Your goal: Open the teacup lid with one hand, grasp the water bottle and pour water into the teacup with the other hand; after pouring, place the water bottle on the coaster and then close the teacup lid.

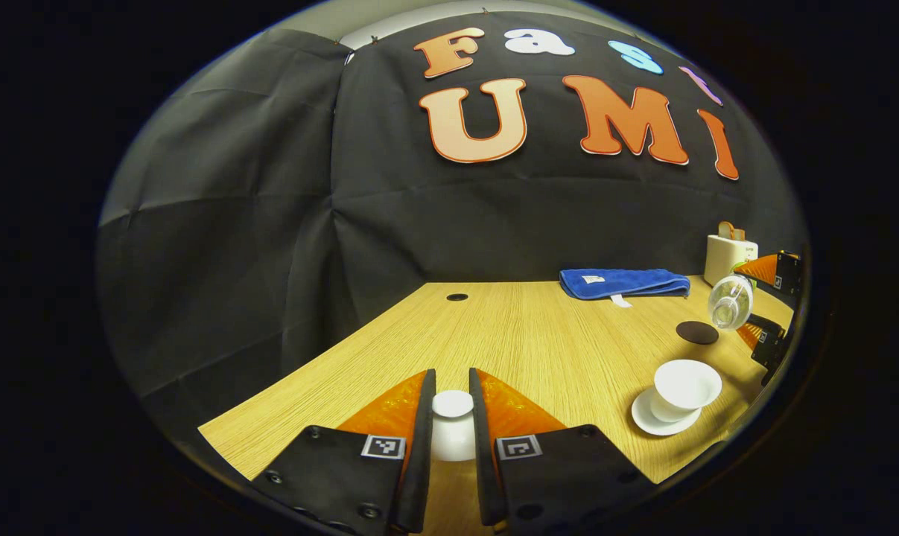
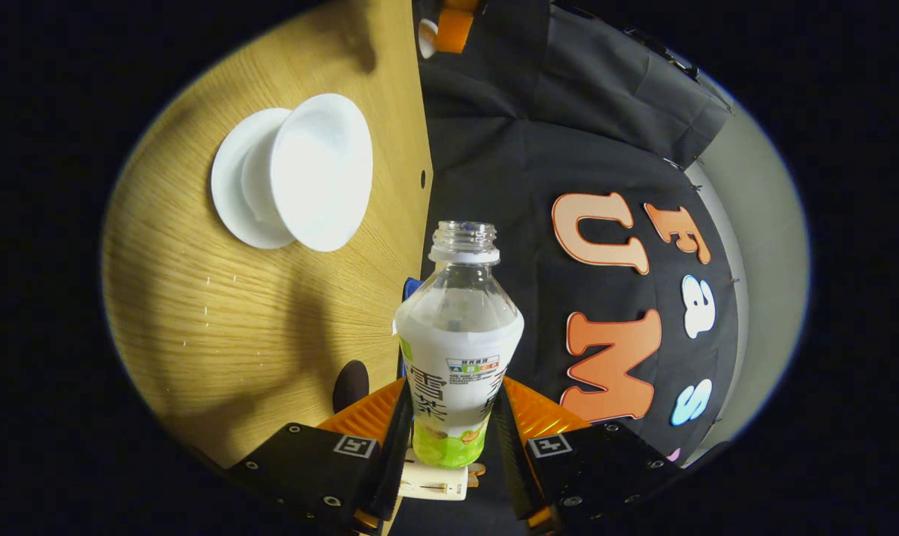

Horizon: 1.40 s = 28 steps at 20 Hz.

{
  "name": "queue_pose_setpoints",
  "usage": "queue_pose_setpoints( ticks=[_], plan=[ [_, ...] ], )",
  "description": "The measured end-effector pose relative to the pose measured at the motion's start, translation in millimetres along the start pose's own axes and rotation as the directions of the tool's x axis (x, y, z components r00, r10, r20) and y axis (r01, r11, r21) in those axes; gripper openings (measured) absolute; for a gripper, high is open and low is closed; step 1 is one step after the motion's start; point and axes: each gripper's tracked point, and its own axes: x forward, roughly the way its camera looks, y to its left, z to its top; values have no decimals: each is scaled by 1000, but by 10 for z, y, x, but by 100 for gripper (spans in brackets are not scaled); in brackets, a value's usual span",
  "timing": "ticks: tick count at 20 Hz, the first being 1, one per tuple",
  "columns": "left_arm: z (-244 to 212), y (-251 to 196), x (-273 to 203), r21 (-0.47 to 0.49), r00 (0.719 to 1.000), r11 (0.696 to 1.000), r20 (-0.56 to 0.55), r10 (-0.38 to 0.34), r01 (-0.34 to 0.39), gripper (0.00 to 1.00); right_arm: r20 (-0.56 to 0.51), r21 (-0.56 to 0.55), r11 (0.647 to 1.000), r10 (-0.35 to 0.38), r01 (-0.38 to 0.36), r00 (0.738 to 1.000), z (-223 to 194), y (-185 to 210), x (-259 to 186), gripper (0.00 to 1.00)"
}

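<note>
Above the wooden table (image 1: 538, 335), the left gripper (image 1: 453, 417) is clamping the teacup lid (image 1: 453, 406) while the right gripper (image 2: 453, 424) is squeezing the tilted water bottle (image 2: 456, 342) near the open teacup (image 2: 319, 171).

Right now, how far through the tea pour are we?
Done: lid is off, clamped in the left hand-held gripper; teacup sits open on its saucer. In hand: right hand-held gripper holds the uncapped bottle, tipped near the cup. Left: finish pouring, bottle onto coaster, lid back.
</note>
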Motion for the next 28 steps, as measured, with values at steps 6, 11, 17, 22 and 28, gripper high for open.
queue_pose_setpoints(
  ticks=[6, 11, 17, 22, 28],
  plan=[
    [15, 21, -8, 1, 1000, 1000, 3, -5, 5, 30, 44, -101, 993, -52, 57, 998, 46, -173, 30, 59],
    [-9, 67, -23, 0, 1000, 1000, -1, 1, -1, 32, 68, -153, 983, -90, 100, 994, 52, -297, 4, 59],
    [-13, 121, -38, 13, 1000, 1000, 0, 9, -9, 30, 86, -184, 971, -139, 153, 986, 35, -513, 23, 59],
    [-3, 164, -81, 9, 1000, 1000, 4, 13, -13, 30, 109, -214, 955, -187, 207, 976, 52, -733, 18, 59],
    [0, 188, -101, 0, 1000, 1000, 4, 12, -12, 31, 152, -256, 930, -230, 263, 961, 106, -964, 44, 59]
  ],
)
